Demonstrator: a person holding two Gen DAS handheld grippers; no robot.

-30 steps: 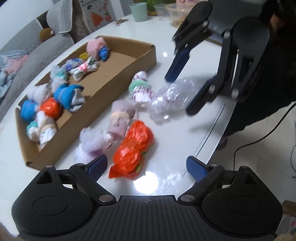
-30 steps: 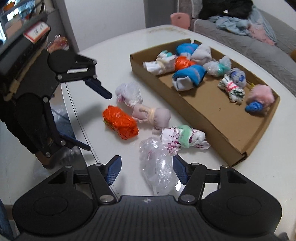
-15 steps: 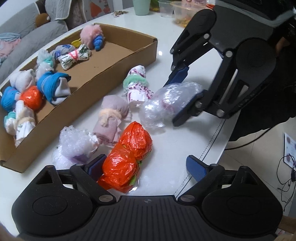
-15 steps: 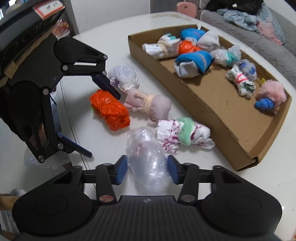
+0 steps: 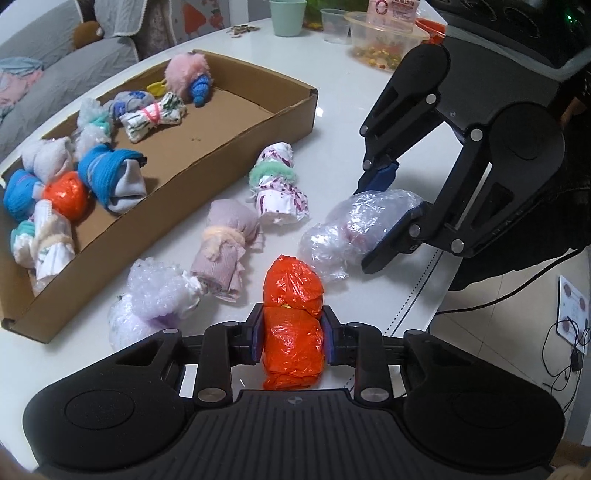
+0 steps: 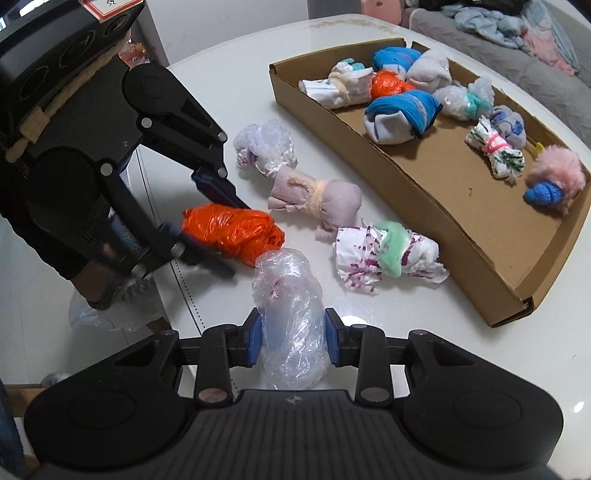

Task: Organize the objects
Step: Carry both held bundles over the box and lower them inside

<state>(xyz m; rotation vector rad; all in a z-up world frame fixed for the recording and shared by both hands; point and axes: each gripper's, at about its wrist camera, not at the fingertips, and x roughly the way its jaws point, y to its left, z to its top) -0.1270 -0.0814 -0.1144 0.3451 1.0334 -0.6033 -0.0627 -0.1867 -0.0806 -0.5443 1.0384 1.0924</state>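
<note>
Left wrist view: the orange plastic bundle [image 5: 292,325] lies on the white worktop [image 5: 343,122] near its front edge, and the left claw [image 5: 292,338] has just closed on it, both blue pads pressing its sides. Right wrist view: the clear plastic bundle [image 6: 291,325] lies close to the same edge, and the right claw [image 6: 292,341] has been closing on it; its pads press the crinkled wrap on both sides. Each claw also shows in the other's camera, gripping its bundle at the worktop's edge.

Just beyond them lie three loose bundles: a bubble-wrap bundle [image 5: 155,299], a mauve sock roll [image 5: 225,251] touching it, and a white roll with purple marks and a green band [image 5: 279,184]. Farther in sits a shallow cardboard tray [image 5: 236,147] holding more rolls, among them a blue-and-grey sock [image 5: 110,177], a small orange ball [image 5: 66,195] and a pink fluffy one [image 5: 186,74]. At the worktop's far edge stand a green cup [image 5: 288,16] and a clear bowl [image 5: 384,40].
</note>
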